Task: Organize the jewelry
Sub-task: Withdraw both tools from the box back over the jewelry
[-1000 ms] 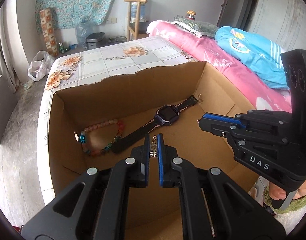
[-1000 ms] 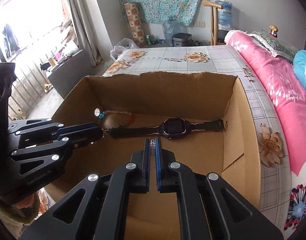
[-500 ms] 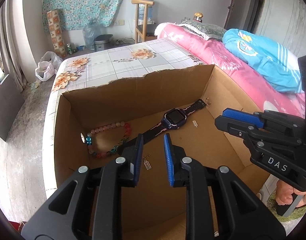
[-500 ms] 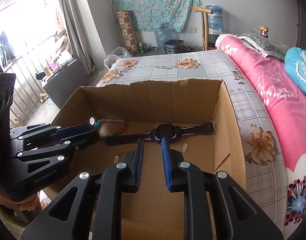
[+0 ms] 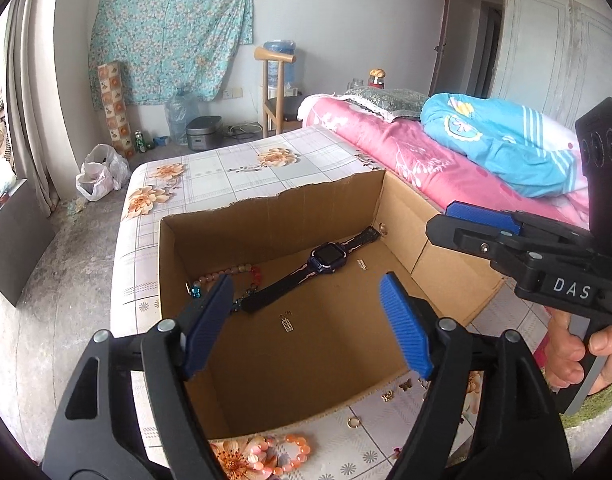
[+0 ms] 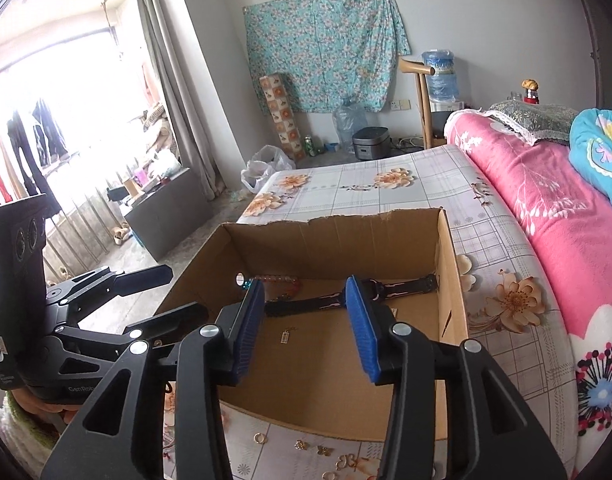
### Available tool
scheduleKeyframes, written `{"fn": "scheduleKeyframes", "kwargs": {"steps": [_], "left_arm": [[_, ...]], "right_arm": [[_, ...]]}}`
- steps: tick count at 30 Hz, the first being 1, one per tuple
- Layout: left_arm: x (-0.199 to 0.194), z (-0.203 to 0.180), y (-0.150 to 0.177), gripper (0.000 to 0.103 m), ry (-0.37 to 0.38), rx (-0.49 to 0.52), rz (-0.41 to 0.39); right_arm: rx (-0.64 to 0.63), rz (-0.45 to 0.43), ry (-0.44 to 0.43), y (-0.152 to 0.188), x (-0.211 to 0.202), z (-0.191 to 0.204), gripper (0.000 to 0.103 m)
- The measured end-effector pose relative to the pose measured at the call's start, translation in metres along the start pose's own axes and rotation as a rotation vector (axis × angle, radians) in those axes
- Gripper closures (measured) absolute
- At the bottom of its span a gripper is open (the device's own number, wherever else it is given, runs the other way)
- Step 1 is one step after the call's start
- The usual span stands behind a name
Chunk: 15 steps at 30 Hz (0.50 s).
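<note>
An open cardboard box (image 5: 274, 204) (image 6: 334, 220) stands on the bed. On its floor lie a dark watch (image 5: 326, 258) (image 6: 402, 285), a bead bracelet (image 5: 242, 270) (image 6: 280, 280) and two small gold earrings, one in the middle (image 5: 286, 325) (image 6: 284, 336) and one by the watch (image 5: 361, 264) (image 6: 394, 312). My left gripper (image 5: 307, 280) (image 6: 182, 292) hangs above the box's near side, its jaws opening with nothing between them. My right gripper (image 6: 305, 283) (image 5: 438, 224) hovers beside it, jaws also opening and holding nothing.
Loose jewelry lies on the flowered sheet in front of the box: a gold ring (image 5: 352, 423) (image 6: 259, 437), butterfly charms (image 6: 324, 450) and an orange bead bracelet (image 5: 290, 452). A pink blanket (image 6: 546, 208) covers the bed to the right. A hand (image 5: 578, 352) holds the right gripper's handle.
Both grippers were shut on a small gold earring each. Their jaws have spread, the earrings now lie on the box floor, and both grippers have risen and drawn back.
</note>
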State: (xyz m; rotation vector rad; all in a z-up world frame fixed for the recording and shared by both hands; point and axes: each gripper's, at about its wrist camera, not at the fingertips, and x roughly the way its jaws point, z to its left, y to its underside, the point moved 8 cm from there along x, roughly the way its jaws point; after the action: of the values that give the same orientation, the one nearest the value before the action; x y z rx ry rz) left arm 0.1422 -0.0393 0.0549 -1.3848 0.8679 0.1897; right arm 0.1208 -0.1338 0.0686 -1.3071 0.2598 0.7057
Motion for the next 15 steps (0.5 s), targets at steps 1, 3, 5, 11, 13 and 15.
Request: {"fn": "scheduleKeyframes", "kwargs": {"steps": [1, 3, 5, 11, 13, 15], "left_arm": [[-0.006, -0.001, 0.002, 0.025, 0.001, 0.003, -0.009], [-0.018, -0.005, 0.006, 0.022, 0.003, 0.009, -0.023], [-0.028, -0.009, 0.012, 0.019, 0.012, 0.02, -0.033], [-0.043, -0.016, 0.038, 0.016, 0.023, 0.031, -0.016], [-0.043, -0.017, 0.048, 0.015, 0.026, 0.021, 0.0], [-0.042, -0.019, 0.061, 0.015, 0.027, 0.003, 0.02]], "right_arm": [[0.001, -0.008, -0.005, 0.001, -0.005, 0.002, 0.055], [0.007, -0.02, -0.02, 0.003, -0.014, 0.006, 0.049], [0.007, -0.03, -0.031, 0.006, -0.023, 0.01, 0.045], [0.003, -0.045, -0.055, 0.022, -0.047, 0.018, 0.038], [-0.001, -0.044, -0.049, 0.031, -0.053, 0.019, 0.037], [-0.003, -0.04, -0.04, 0.043, -0.058, 0.017, 0.036]]}}
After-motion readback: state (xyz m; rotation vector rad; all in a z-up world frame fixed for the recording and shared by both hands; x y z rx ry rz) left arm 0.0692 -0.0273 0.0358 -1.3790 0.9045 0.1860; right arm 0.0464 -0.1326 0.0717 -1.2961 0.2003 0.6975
